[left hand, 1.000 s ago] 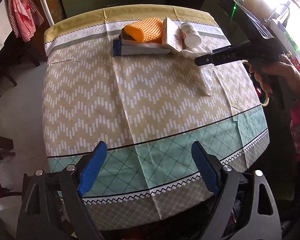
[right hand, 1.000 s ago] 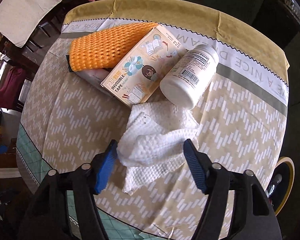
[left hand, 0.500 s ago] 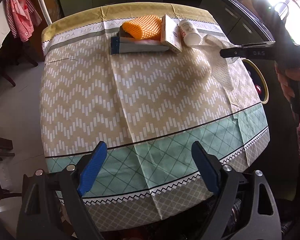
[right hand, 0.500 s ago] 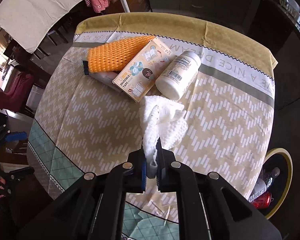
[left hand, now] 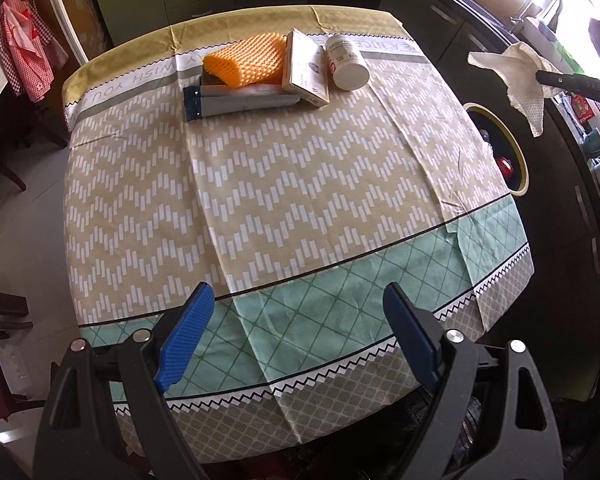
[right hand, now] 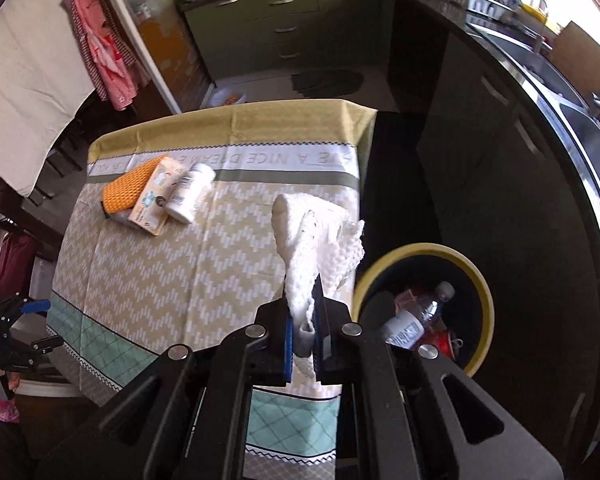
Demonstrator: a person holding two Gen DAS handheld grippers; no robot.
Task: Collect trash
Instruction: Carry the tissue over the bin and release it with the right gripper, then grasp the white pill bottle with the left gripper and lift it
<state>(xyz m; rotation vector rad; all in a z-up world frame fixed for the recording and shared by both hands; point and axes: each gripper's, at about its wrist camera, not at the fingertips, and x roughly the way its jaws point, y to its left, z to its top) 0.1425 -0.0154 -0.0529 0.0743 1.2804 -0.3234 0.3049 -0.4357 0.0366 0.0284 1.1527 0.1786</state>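
Observation:
My right gripper (right hand: 303, 322) is shut on a crumpled white paper towel (right hand: 314, 236) and holds it in the air beyond the table's right edge. In the left wrist view the towel (left hand: 516, 76) hangs from the right gripper (left hand: 540, 76). A yellow-rimmed trash bin (right hand: 476, 276) stands beside the table, just right of the towel, with a plastic bottle (right hand: 414, 318) and red trash inside; its rim also shows in the left wrist view (left hand: 518, 152). My left gripper (left hand: 296, 340) is open and empty above the table's near edge.
At the far end of the patterned tablecloth (left hand: 284, 184) lie an orange mesh pad (left hand: 246, 62) on a grey pouch (left hand: 240, 100), a tape box (left hand: 306, 68) and a white pill bottle (left hand: 346, 64). Dark kitchen counters run along the right.
The right gripper closed on the paper towel, lifted it off the table and carried it right, to beside the bin. The left gripper stayed open near the front edge.

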